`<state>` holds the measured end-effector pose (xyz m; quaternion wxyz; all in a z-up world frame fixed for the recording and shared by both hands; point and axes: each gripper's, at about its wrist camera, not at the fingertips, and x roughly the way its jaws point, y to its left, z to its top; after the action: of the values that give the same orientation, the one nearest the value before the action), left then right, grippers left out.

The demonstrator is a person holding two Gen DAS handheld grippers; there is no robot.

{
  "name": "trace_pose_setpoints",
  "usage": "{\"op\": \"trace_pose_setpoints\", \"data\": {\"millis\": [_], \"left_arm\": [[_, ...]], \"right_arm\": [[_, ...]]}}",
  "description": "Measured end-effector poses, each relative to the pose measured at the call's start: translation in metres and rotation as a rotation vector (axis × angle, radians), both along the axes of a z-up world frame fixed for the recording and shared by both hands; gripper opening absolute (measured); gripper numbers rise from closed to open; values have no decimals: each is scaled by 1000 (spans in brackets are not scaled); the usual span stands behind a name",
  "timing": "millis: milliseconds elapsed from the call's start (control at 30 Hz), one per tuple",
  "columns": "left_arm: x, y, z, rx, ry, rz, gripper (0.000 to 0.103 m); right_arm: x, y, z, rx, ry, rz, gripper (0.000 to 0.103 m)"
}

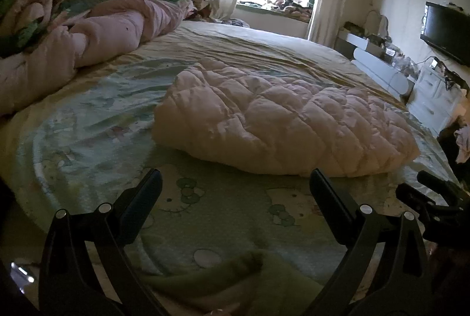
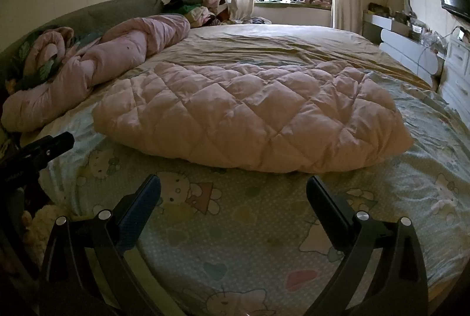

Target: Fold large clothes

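A pink quilted garment [image 2: 252, 113] lies as a compact padded bundle mid-bed on the cartoon sheet [image 2: 235, 228], both the left gripper [image 1: 235, 198] and right gripper [image 2: 233, 195] short of it, jaws spread, holding nothing; any further fold wants matched edge grips.

Both my grippers idle, empty and spread.

My left gripper [image 1: 235, 186] points forward with jaws wide apart, nothing between them. My right gripper [image 2: 233, 192] sits likewise, level beside it; each shows at the edge of the other's view.
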<state>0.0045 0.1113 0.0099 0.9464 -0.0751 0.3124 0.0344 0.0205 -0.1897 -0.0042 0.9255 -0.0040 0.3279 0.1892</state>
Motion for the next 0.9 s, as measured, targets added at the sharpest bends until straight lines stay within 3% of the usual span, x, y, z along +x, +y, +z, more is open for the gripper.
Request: {"op": "trace_pose_setpoints", "data": {"millis": [900], "left_arm": [[0,2,1,9,1,8,94]], "right_arm": [[1,5,1,-6,3,-3,99]]}}
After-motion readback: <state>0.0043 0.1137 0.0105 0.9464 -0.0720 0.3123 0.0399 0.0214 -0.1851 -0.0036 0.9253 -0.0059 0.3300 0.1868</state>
